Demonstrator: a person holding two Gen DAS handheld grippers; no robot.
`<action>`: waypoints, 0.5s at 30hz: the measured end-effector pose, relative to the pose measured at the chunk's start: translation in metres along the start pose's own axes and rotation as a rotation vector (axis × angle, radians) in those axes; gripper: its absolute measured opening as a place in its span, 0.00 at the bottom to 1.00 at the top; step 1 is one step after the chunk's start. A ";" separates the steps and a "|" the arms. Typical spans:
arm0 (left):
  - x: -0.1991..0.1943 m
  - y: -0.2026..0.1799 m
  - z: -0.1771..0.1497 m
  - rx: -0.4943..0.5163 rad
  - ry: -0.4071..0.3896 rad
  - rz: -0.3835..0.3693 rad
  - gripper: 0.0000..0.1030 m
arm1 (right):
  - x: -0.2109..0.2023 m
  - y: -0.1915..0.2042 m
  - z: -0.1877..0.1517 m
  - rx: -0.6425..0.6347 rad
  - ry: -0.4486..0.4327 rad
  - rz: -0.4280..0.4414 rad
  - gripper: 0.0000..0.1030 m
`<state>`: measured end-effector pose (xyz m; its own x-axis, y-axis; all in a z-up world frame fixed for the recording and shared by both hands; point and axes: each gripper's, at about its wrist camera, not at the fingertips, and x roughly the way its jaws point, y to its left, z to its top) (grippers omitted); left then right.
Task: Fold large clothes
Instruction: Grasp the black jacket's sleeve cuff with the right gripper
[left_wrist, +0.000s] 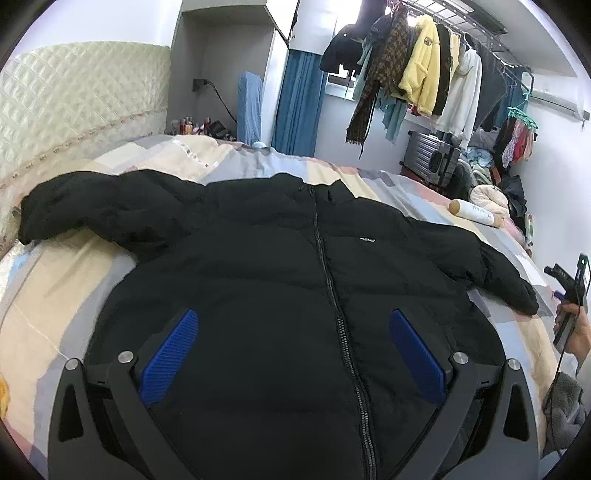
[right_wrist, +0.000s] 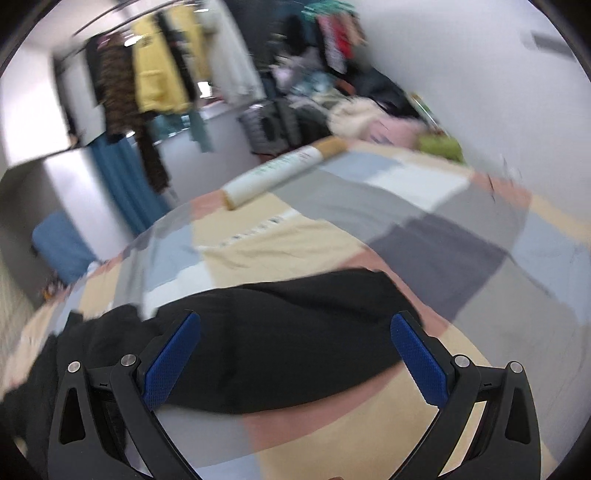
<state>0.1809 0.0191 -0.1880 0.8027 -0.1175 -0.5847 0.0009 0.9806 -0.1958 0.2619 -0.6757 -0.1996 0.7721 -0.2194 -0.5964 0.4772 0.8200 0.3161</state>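
A black puffer jacket (left_wrist: 266, 266) lies front up and zipped on the bed, both sleeves spread out to the sides. My left gripper (left_wrist: 293, 325) is open and empty, hovering over the jacket's lower front near the zipper. My right gripper (right_wrist: 295, 328) is open and empty above the jacket's right sleeve (right_wrist: 295, 339), whose cuff end lies between the blue pads. The right gripper also shows in the left wrist view at the far right edge (left_wrist: 569, 295), held in a hand. The right wrist view is motion blurred.
The bed has a patchwork cover (left_wrist: 66, 295) in cream, grey and pink. A white cylinder bottle (right_wrist: 284, 170) lies on the bed's far side. A quilted headboard (left_wrist: 74, 103) is at left. A rack of hanging clothes (left_wrist: 424, 74) and a suitcase (left_wrist: 428, 158) stand beyond the bed.
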 end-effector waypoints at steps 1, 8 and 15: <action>0.004 -0.001 0.000 -0.002 0.005 -0.001 1.00 | 0.005 -0.010 -0.002 0.031 0.003 -0.009 1.00; 0.031 -0.013 -0.009 0.000 0.054 -0.008 1.00 | 0.067 -0.075 -0.030 0.314 0.096 0.044 0.99; 0.043 -0.015 -0.011 -0.023 0.054 0.001 1.00 | 0.093 -0.079 -0.028 0.441 0.028 0.162 0.75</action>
<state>0.2093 -0.0028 -0.2187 0.7696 -0.1254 -0.6261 -0.0139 0.9770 -0.2128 0.2846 -0.7462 -0.3005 0.8428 -0.0881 -0.5309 0.4889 0.5379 0.6868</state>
